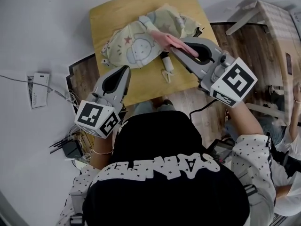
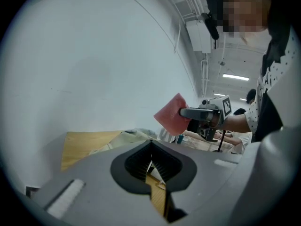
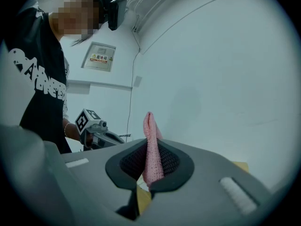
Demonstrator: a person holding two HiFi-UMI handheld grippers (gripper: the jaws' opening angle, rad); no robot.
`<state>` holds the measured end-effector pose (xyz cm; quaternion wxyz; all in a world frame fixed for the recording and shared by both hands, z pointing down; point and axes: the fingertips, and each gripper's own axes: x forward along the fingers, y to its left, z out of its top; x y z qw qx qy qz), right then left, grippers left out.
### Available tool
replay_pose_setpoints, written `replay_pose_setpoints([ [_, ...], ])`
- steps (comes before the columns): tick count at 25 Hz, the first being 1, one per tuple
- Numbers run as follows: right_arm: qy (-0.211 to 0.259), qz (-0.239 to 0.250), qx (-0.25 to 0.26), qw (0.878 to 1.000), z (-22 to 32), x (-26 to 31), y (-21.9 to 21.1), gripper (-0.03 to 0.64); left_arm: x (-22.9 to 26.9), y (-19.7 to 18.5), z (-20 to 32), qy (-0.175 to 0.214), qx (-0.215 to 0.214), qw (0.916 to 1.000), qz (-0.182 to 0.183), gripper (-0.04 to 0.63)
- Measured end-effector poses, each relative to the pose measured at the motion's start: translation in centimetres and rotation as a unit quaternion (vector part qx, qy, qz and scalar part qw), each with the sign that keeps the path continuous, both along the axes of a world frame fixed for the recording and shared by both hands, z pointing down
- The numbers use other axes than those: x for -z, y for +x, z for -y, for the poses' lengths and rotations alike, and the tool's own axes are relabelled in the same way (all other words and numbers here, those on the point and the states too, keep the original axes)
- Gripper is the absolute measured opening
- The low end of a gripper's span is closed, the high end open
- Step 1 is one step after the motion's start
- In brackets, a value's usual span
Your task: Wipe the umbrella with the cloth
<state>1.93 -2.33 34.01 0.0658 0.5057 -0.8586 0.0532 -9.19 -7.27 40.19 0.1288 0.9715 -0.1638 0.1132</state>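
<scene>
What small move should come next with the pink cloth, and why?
Probably lower the right hand-held gripper so the pink cloth meets the umbrella: the cloth is clamped in its jaws and, in the left gripper view, hangs in the air above it.

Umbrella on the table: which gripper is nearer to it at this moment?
Right. The right gripper, shut on the pink cloth, overlaps the right side of the umbrella in the head view; the left gripper, shut and empty, sits just short of its near edge.
</scene>
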Motion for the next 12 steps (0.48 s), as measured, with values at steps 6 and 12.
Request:
replay_pose_setpoints([
  [6,-0.002,-0.001,-0.001,1.000,-0.22,-0.06,0.05,0.031,0.26,0.26,0.00,-0.004,-0.002,1.0000,0.004,0.002],
  [12,0.010,-0.004,0.004,1.000,0.52,-0.16,-0.69,0.031,0.35,0.14,0.65,0.008,0.004,1.0000,0.002,0.002],
])
